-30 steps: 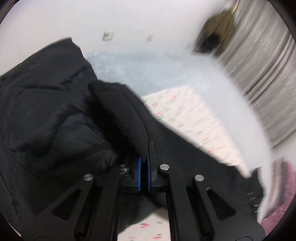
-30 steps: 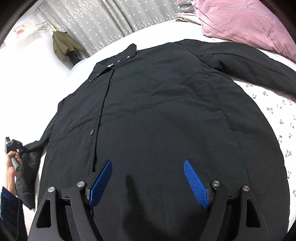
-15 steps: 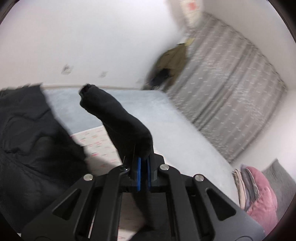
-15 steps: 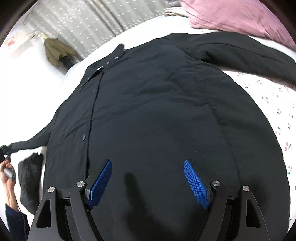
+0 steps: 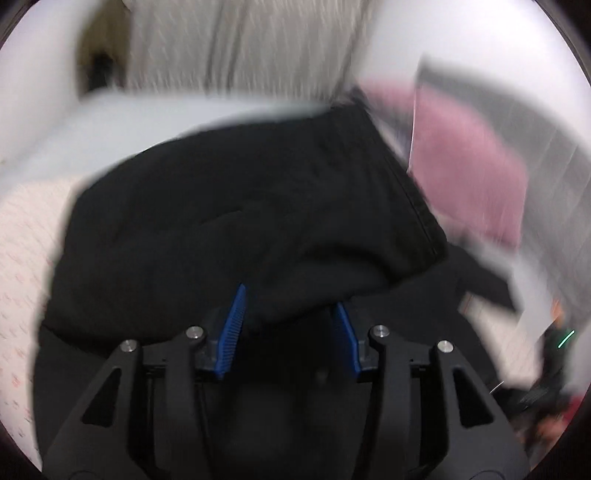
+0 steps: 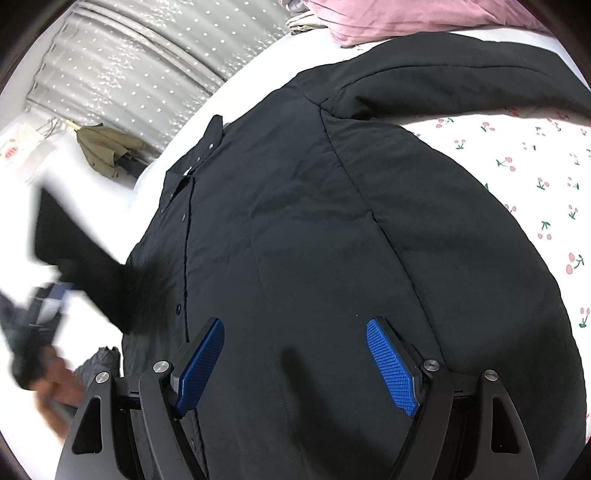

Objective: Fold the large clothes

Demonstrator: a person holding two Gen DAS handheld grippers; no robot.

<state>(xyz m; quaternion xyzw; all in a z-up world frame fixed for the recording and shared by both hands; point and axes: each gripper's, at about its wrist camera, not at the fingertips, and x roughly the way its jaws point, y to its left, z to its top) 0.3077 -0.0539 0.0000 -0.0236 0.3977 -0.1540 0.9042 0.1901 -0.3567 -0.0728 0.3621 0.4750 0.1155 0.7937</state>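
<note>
A large black padded coat (image 6: pixel 332 240) lies spread flat on the bed, buttons and collar toward the far left. Its left sleeve (image 5: pixel 258 221) is lifted over the coat body and lies between the blue pads of my left gripper (image 5: pixel 291 321), whose jaws stand apart; the view is blurred. In the right wrist view the same sleeve (image 6: pixel 85 258) hangs in the air at the left, beside the left gripper (image 6: pixel 48 306) and the hand that holds it. My right gripper (image 6: pixel 295 358) is open and empty, just above the coat's lower part. The right sleeve (image 6: pixel 461 74) stretches out to the far right.
The bed has a white sheet with a cherry print (image 6: pixel 517 155). A pink pillow (image 6: pixel 388 18) lies at the head of the bed, also in the left wrist view (image 5: pixel 469 173). Grey curtains (image 6: pixel 147 66) and an olive jacket (image 6: pixel 103 147) hang at the far wall.
My left gripper swung the sleeve up and across toward the coat body, and its jaws have opened. My right gripper stayed open and moved closer over the coat.
</note>
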